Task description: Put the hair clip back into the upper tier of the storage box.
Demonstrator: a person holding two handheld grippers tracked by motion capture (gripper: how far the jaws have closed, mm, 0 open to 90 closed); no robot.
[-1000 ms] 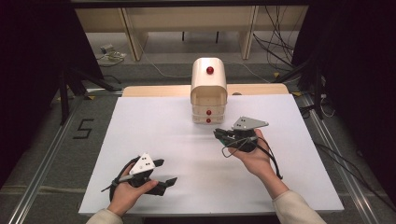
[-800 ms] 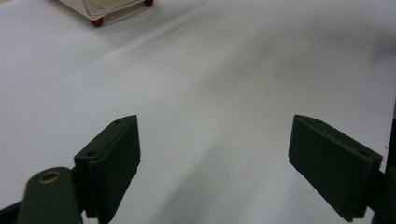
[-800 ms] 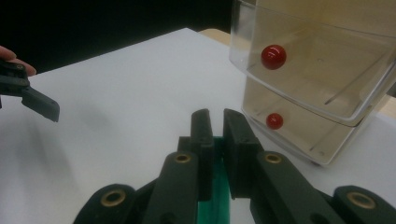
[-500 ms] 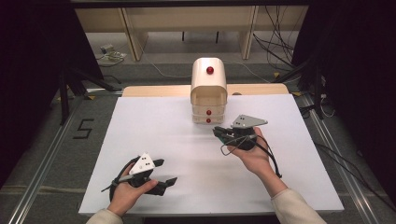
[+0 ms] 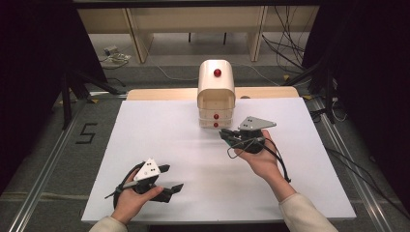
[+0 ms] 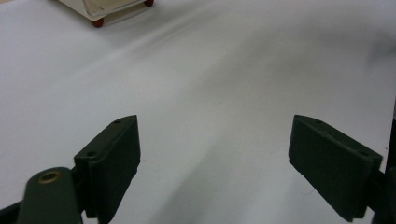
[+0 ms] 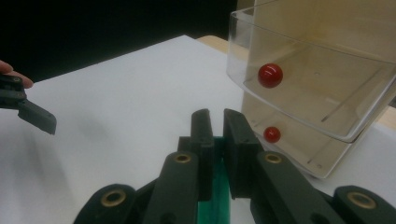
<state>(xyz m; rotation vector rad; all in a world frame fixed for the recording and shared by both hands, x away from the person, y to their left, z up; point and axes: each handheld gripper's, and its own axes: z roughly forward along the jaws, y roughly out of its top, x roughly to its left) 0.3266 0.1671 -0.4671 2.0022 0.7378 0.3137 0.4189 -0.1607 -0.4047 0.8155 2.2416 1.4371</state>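
My right gripper (image 5: 227,137) sits just in front of the small cream plastic drawer cabinet with red round knobs (image 5: 215,96), which stands at the far middle of the white table sheet (image 5: 159,140). Its jaws are pressed together with nothing between them; in the right gripper view (image 7: 215,122) they point beside the cabinet's lowest drawer (image 7: 299,144), near its red knob (image 7: 272,134) and not touching it. The clear drawer above (image 7: 317,88) juts out a little past the lower one. My left gripper (image 5: 170,180) rests low near the front edge of the sheet, well apart from the cabinet, jaws spread wide over bare white surface (image 6: 215,154), holding nothing.
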